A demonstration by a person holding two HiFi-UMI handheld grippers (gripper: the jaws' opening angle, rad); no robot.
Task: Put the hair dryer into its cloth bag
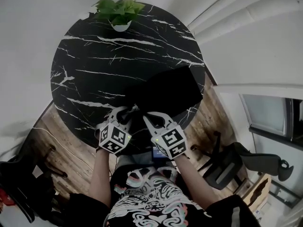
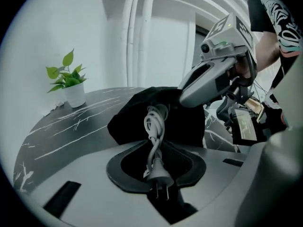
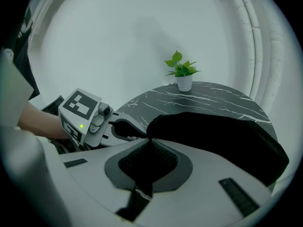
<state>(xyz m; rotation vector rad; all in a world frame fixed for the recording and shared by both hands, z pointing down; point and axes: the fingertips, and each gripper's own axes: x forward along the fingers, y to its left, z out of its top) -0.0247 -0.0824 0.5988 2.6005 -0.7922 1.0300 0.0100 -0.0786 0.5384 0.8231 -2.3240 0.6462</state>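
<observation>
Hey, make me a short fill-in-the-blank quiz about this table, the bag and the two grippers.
1. The jaws of the left gripper grip a white power cord ending in a ____.
2. The right gripper pinches the edge of the black ____.
3. At the far edge of the round marble table stands a potted ____.
Missing words: plug; cloth bag; plant.

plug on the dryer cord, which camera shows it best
The left gripper view: the white plug and its twisted cord lie between the pads of the left claw, leading into the black cloth bag. In the head view it cannot be made out; the right gripper view shows the bag but no plug.
</observation>
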